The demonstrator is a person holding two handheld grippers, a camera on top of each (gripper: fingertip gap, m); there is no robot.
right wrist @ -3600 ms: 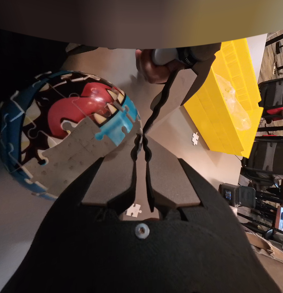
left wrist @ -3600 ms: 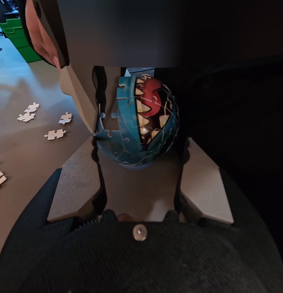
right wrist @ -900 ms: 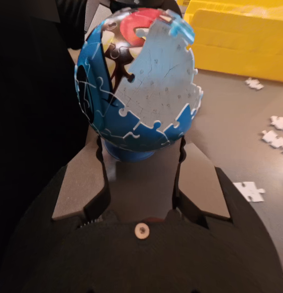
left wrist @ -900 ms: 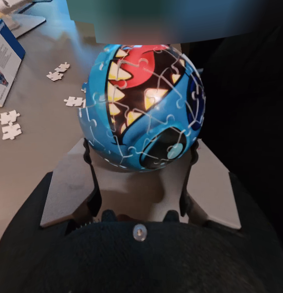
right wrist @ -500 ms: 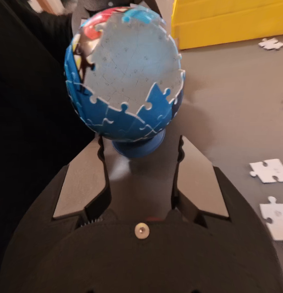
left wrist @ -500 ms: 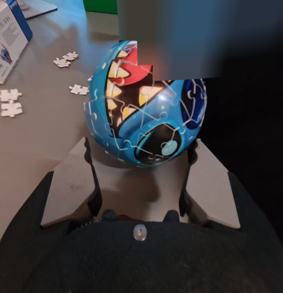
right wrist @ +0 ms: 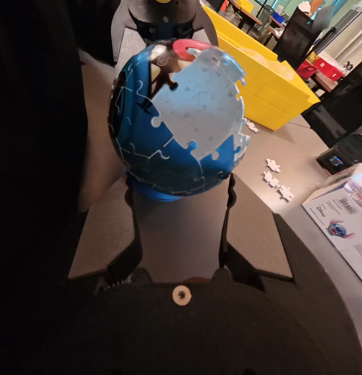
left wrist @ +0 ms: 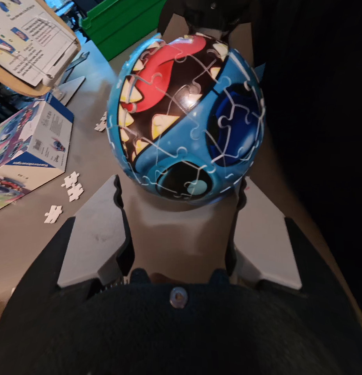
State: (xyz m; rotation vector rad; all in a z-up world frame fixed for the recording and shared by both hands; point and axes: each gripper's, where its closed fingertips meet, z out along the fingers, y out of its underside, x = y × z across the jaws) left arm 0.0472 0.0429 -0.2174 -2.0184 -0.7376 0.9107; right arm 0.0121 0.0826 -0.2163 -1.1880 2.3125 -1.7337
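Note:
A round puzzle ball (left wrist: 184,121), blue with a red tongue and yellow teeth, stands upright on its blue stand (right wrist: 157,194) on the grey table (left wrist: 90,154). In the right wrist view the ball (right wrist: 147,154) has a large gap showing its pale inner shell (right wrist: 196,105). My left gripper (left wrist: 179,180) is open, its tips flanking the ball's lower part, and it holds nothing. My right gripper (right wrist: 180,178) is open and empty, its tips on either side of the stand, facing the left one from across the ball. Each gripper shows behind the ball in the other's view.
Loose white puzzle pieces (left wrist: 72,186) lie beside the ball, with more in the right wrist view (right wrist: 277,182). A printed puzzle box (left wrist: 30,154) stands nearby; it also shows in the right wrist view (right wrist: 342,223). A yellow bin (right wrist: 267,81), a green bin (left wrist: 119,26) and a small black device (right wrist: 338,160) lie farther off.
3.6 s ago the left gripper held the tilted ball and the right gripper was shut at the gap's edge. Now both are open and the ball stands upright on its stand.

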